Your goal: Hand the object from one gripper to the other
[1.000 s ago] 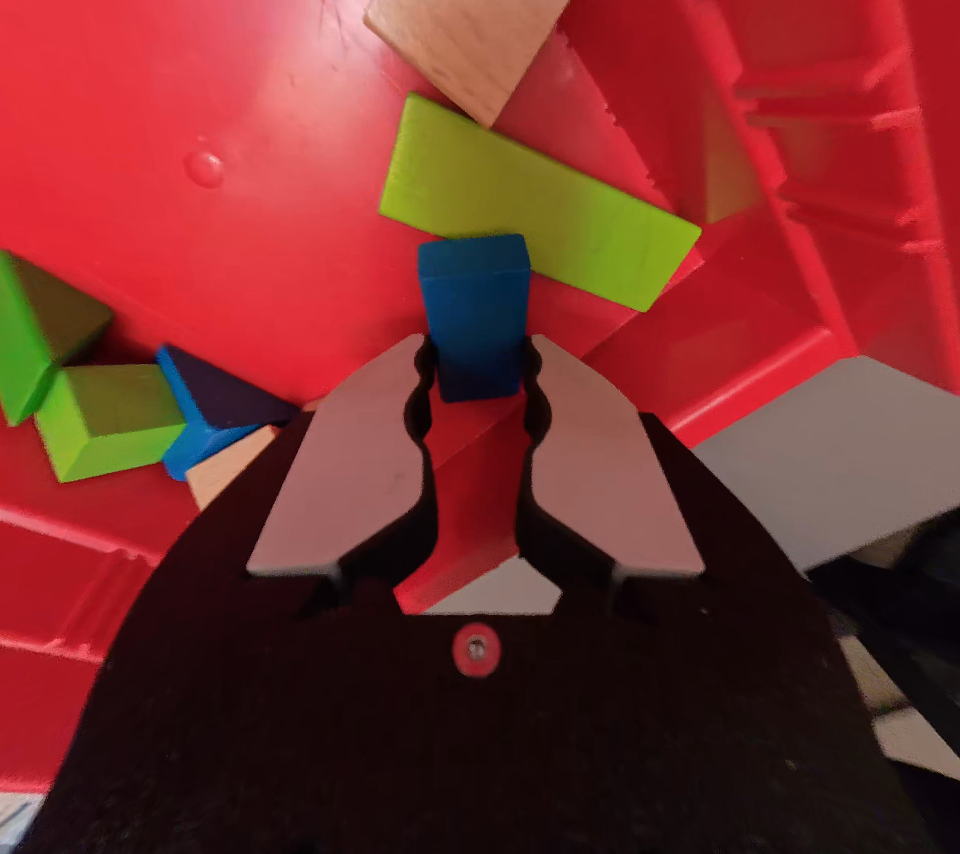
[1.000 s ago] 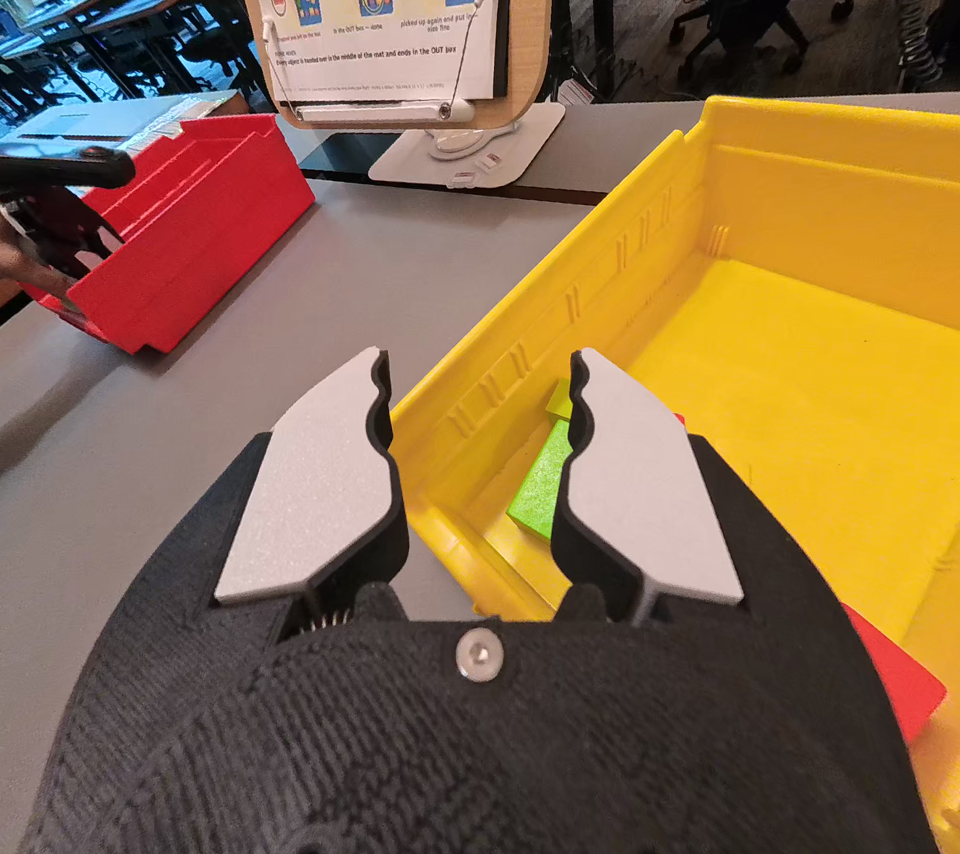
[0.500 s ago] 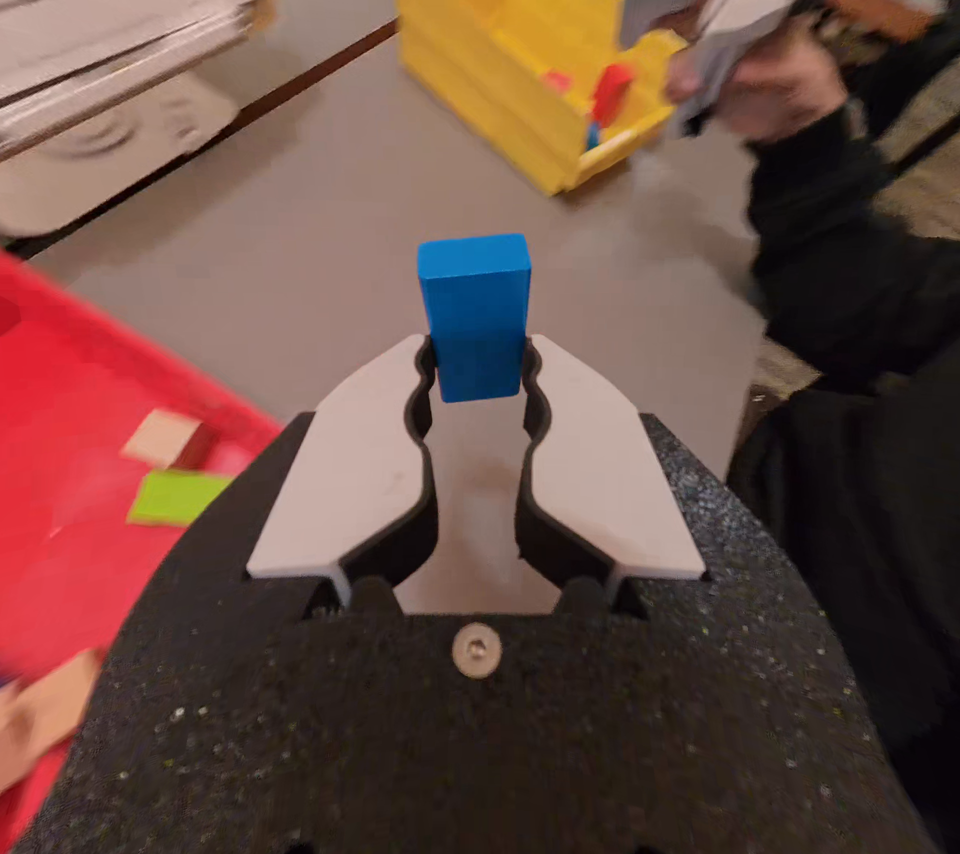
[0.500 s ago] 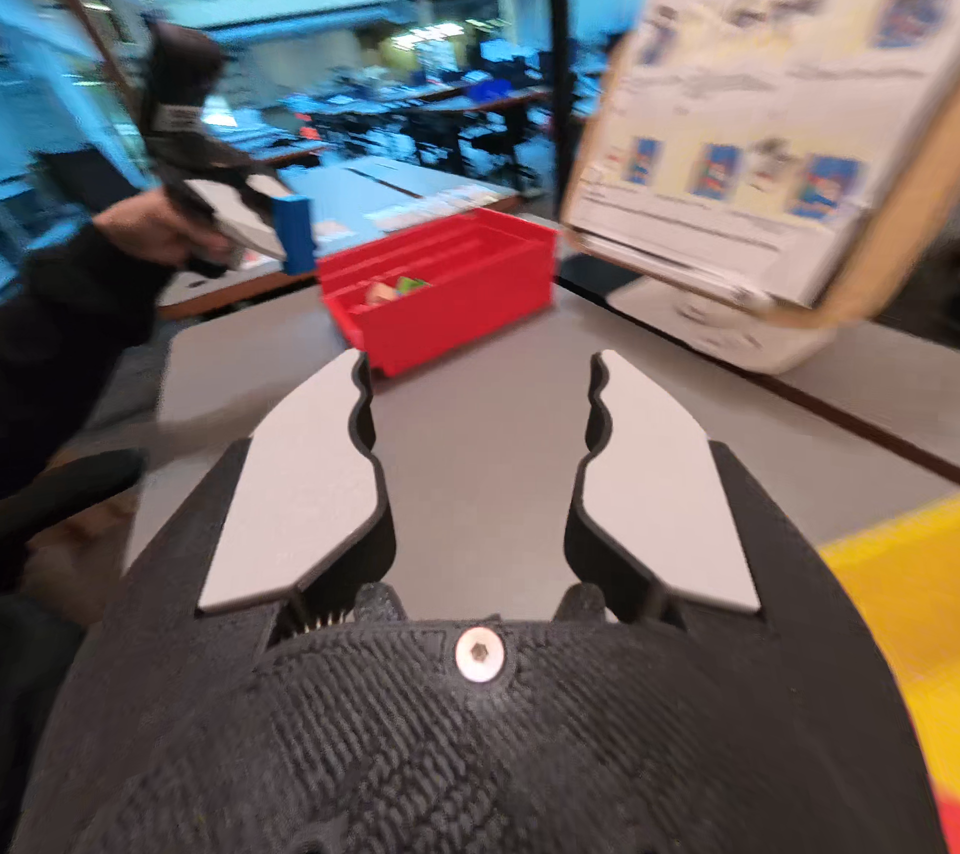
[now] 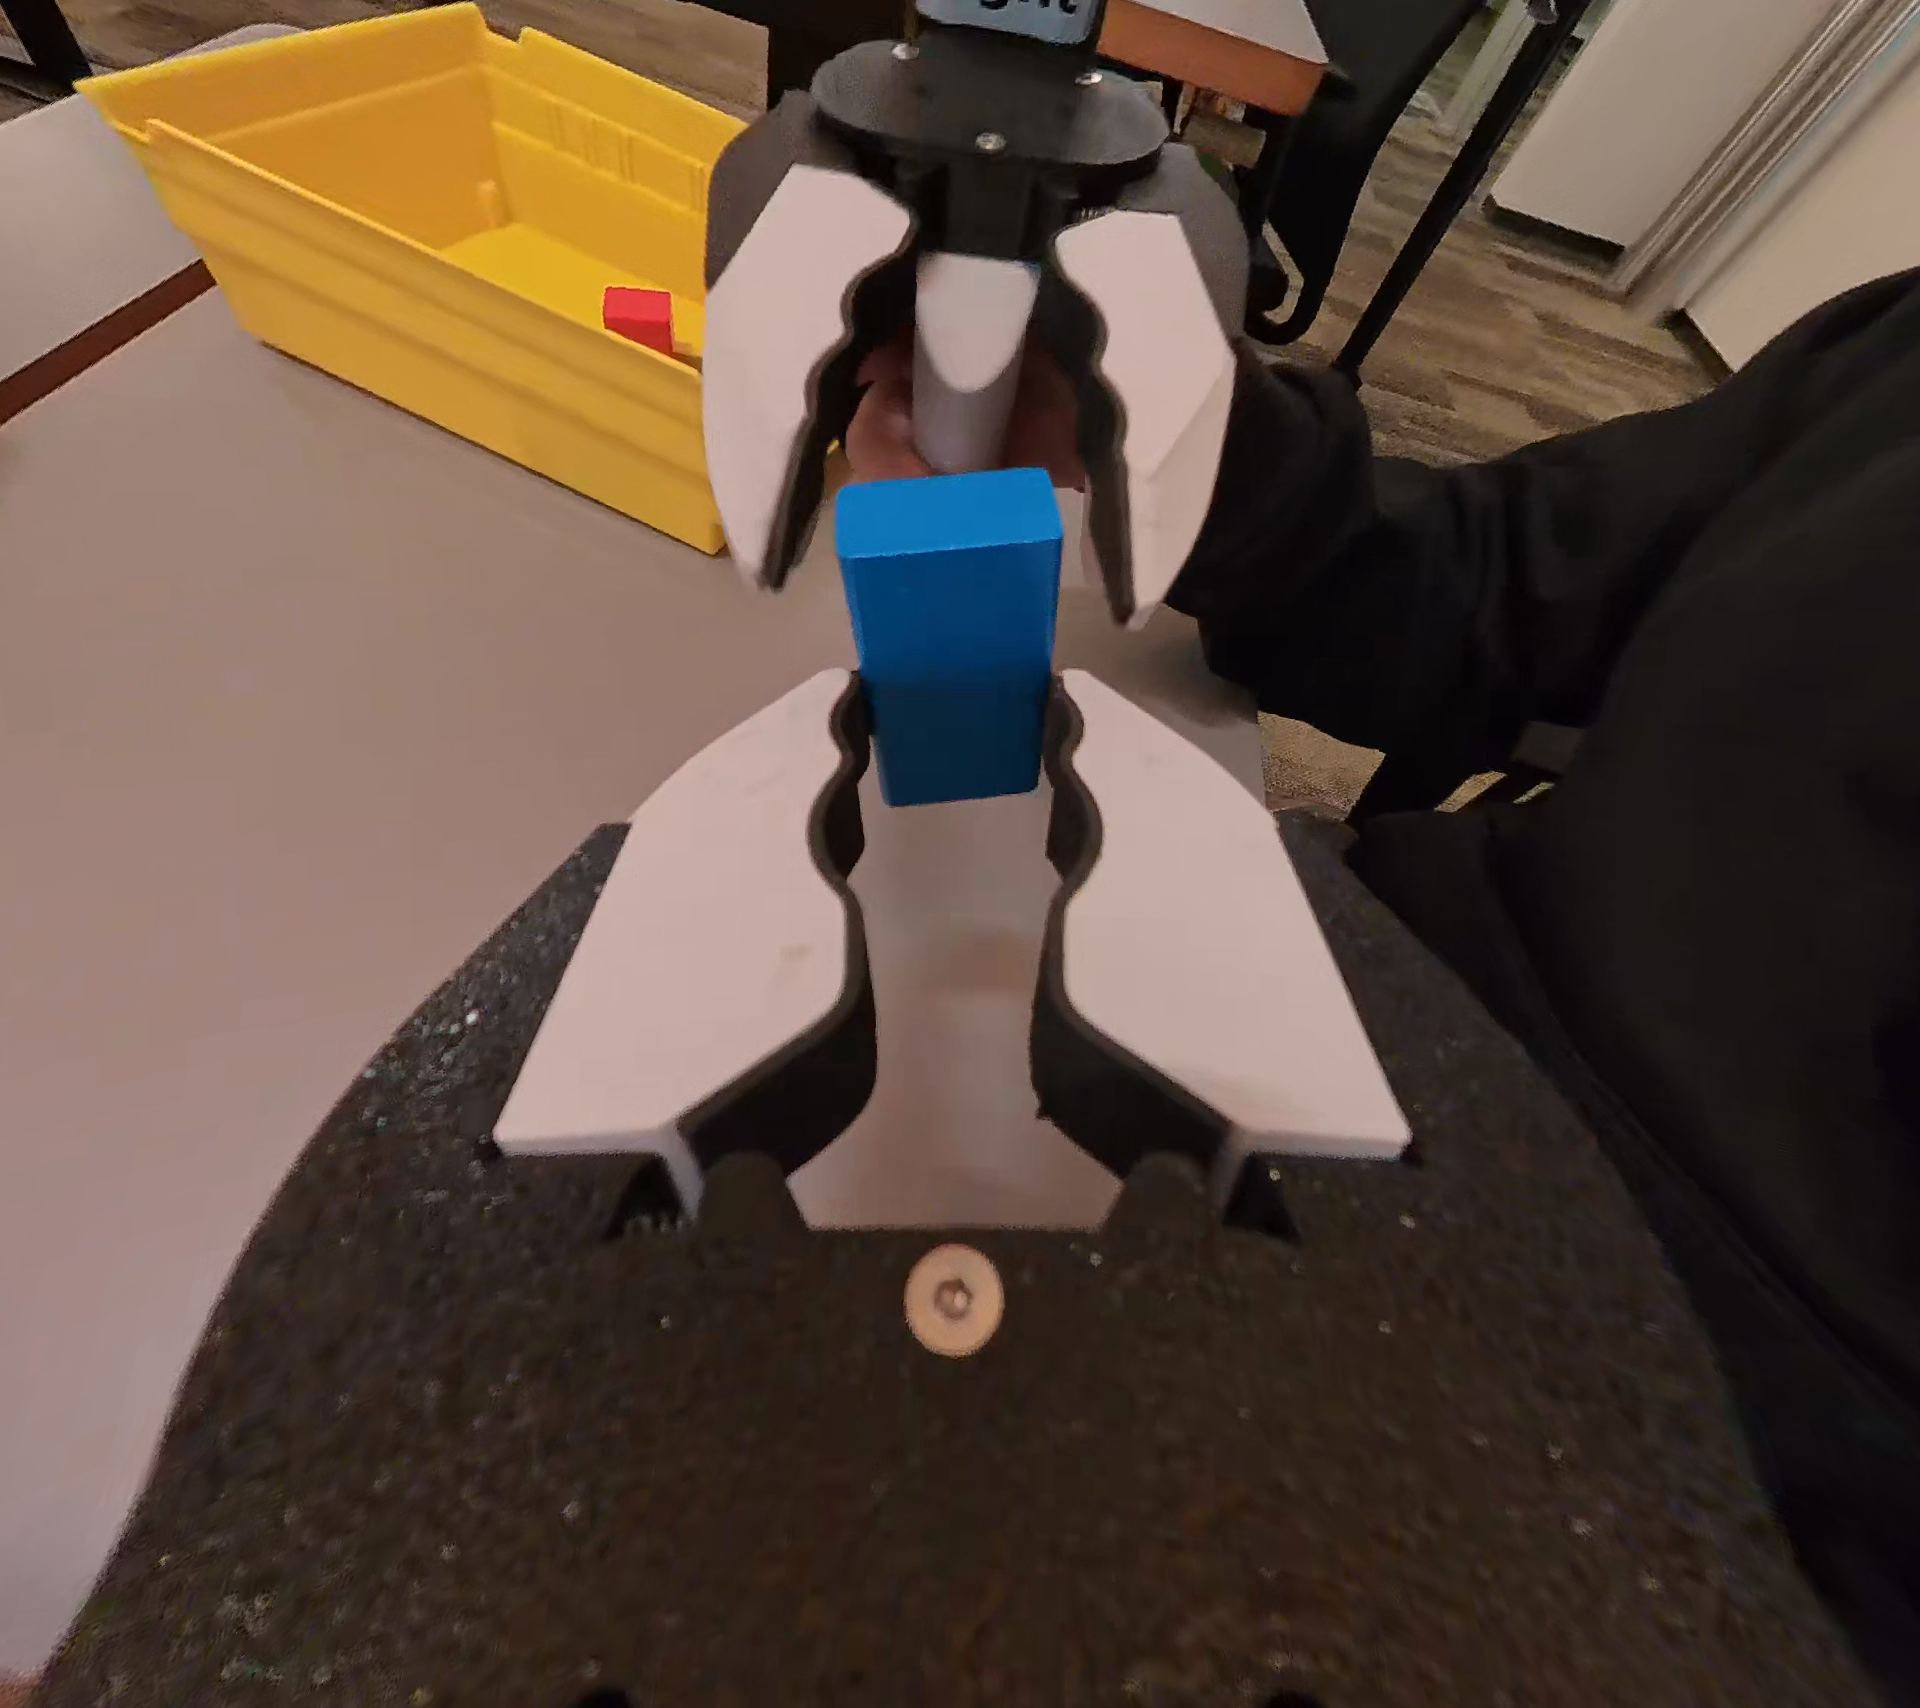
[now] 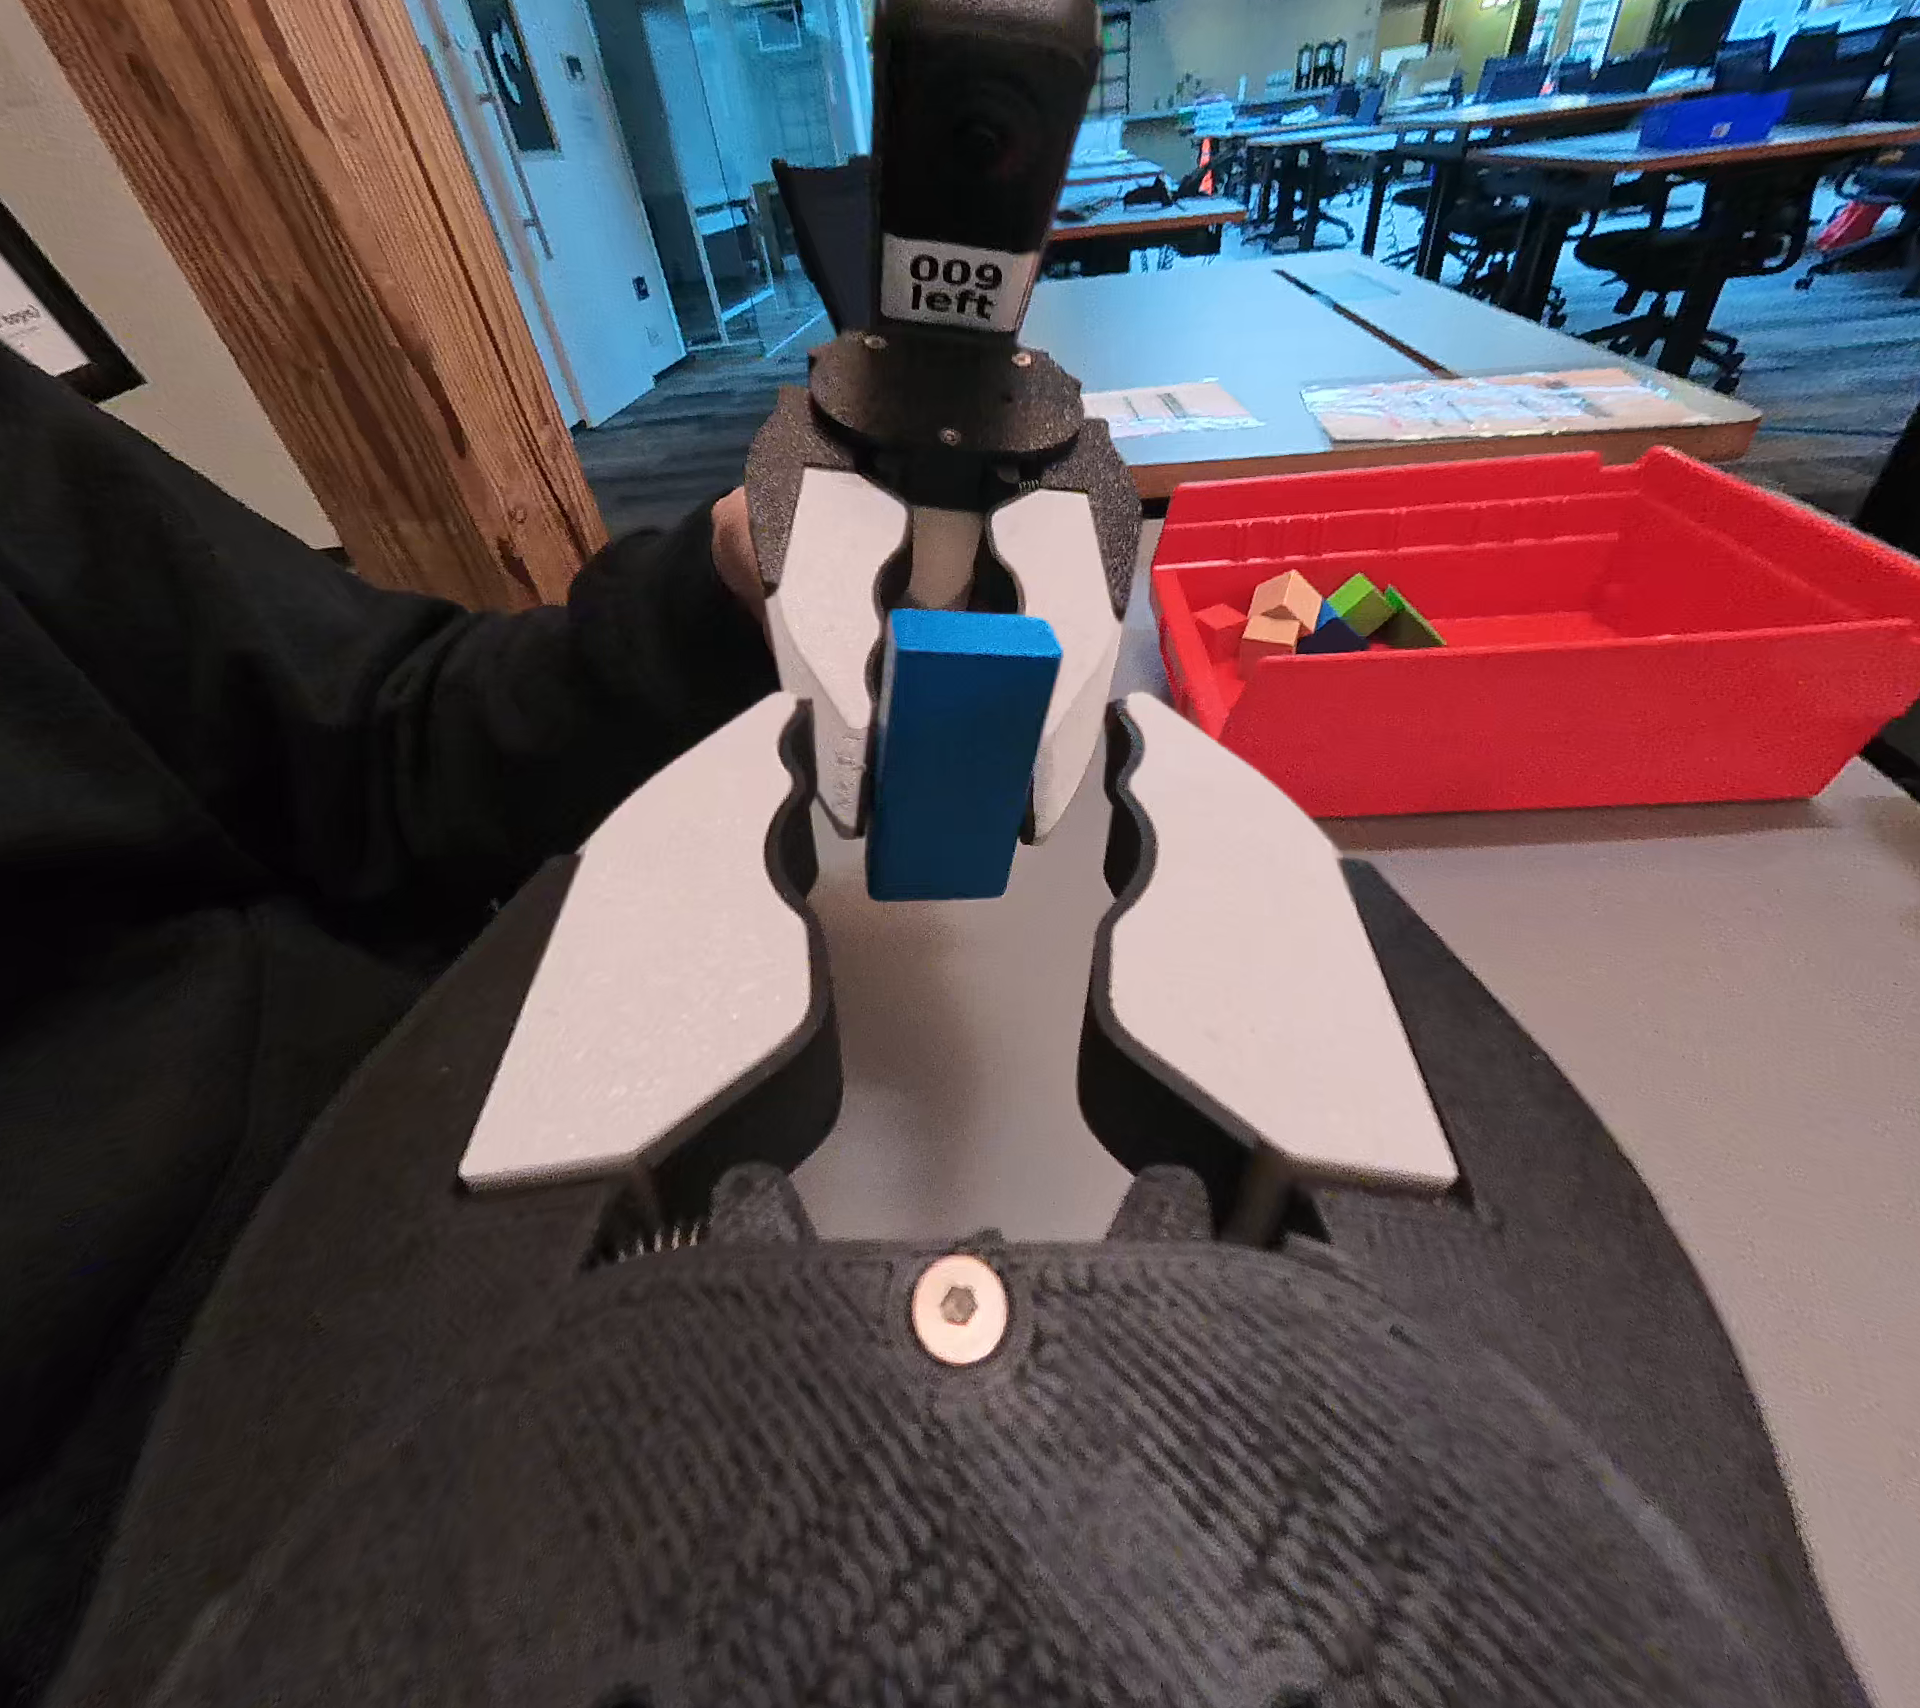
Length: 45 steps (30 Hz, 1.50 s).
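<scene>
Even indoor light, fisheye-warped edges, slight blur

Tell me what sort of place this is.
Probably an open-plan office or lab workspace: rows of long desks with office chairs, plus a grey worktable holding a yellow bin and red bin.

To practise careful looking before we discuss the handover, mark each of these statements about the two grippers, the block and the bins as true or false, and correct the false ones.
1. The left gripper grips a blue block between its pads. True.
2. The right gripper is already clamped on the block. False: its fingers stand apart on either side, with gaps showing.
3. The red bin holds several coloured blocks. True.
4. The yellow bin is empty. False: a red block lies in it.
5. The blue block rests on the table. False: it is held above it.
</scene>
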### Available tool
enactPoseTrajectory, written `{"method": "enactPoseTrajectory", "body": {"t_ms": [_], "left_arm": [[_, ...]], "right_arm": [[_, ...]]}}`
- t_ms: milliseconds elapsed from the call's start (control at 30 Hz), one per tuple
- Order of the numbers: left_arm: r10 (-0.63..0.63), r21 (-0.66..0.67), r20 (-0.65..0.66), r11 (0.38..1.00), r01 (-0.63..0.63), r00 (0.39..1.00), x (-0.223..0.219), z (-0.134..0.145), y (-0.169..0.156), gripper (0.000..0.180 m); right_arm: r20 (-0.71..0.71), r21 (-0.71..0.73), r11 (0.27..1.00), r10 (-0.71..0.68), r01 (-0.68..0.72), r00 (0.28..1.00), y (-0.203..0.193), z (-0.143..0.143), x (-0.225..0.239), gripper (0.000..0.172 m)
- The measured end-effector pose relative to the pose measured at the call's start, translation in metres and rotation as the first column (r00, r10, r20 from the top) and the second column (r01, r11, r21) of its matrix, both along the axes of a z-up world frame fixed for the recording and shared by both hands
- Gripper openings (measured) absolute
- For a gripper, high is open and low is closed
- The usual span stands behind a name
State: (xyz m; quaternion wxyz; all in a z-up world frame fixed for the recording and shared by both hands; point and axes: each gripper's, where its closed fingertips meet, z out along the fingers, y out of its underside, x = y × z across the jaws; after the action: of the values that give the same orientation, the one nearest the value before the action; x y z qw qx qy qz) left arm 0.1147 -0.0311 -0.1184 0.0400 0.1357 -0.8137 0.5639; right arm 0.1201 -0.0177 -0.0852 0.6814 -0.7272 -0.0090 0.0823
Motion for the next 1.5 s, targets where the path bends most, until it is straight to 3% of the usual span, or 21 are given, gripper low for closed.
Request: {"method": "enactPoseTrajectory", "body": {"t_ms": [167,300,400,500,600,700,800,867,967,1167,1267,1367,1500], "left_arm": [[-0.009,0.039,0.019,0.999,0.009,1.000,-0.004,-0.006,-0.006,0.031],[0.021,0.044,0.041,0.999,-0.023,0.999,0.000,-0.008,-0.004,0.031],[0.134,0.013,0.081,0.991,-0.135,0.988,0.017,-0.005,-0.001,0.034],[0.280,0.005,0.099,0.959,-0.282,0.955,0.035,-0.012,0.005,0.049],[0.379,0.000,0.066,0.925,-0.380,0.923,0.043,-0.031,0.012,0.054],[0.380,-0.020,-0.007,0.925,-0.380,0.925,0.042,-0.048,0.011,0.054],[0.372,-0.033,-0.054,0.927,-0.374,0.926,0.043,-0.054,0.010,0.054],[0.370,-0.038,-0.053,0.927,-0.372,0.928,0.043,-0.054,0.010,0.053],[0.374,-0.027,-0.041,0.927,-0.375,0.927,0.046,-0.057,0.012,0.052],[0.355,-0.027,-0.083,0.933,-0.359,0.931,0.045,-0.066,0.009,0.051],[0.354,-0.005,-0.081,0.935,-0.356,0.932,0.045,-0.069,0.010,0.052],[0.367,-0.004,-0.073,0.930,-0.368,0.927,0.046,-0.068,0.014,0.053],[0.429,-0.027,-0.041,0.902,-0.430,0.902,0.052,-0.058,0.029,0.053]], "right_arm": [[-0.034,-0.027,0.998,0.053,-0.054,0.998,0.006,-0.008,-0.007,0.035],[-0.038,-0.053,0.998,0.042,-0.044,0.998,0.007,-0.012,-0.005,0.033],[-0.023,-0.036,0.998,-0.056,0.055,0.998,0.004,-0.009,0.011,0.033],[-0.046,-0.074,0.971,-0.232,0.228,0.972,-0.021,-0.012,0.045,0.033],[-0.082,-0.130,0.849,-0.524,0.513,0.848,-0.079,-0.017,0.097,0.033],[-0.101,-0.227,0.627,-0.776,0.745,0.622,-0.161,-0.036,0.140,0.033],[-0.058,-0.404,0.400,-0.909,0.823,0.413,-0.239,-0.073,0.157,0.033],[-0.047,-0.490,0.319,-0.939,0.811,0.340,-0.275,-0.088,0.154,0.033],[0.092,-0.582,0.165,-0.960,0.796,0.266,-0.317,-0.104,0.146,0.033],[0.158,-0.705,0.102,-0.942,0.702,0.295,-0.331,-0.133,0.137,0.033],[0.150,-0.754,0.130,-0.921,0.644,0.361,-0.326,-0.141,0.128,0.040],[0.211,-0.716,0.106,-0.909,0.690,0.359,-0.324,-0.131,0.132,0.068],[0.209,-0.628,0.164,-0.906,0.760,0.368,-0.306,-0.108,0.140,0.070]]}}
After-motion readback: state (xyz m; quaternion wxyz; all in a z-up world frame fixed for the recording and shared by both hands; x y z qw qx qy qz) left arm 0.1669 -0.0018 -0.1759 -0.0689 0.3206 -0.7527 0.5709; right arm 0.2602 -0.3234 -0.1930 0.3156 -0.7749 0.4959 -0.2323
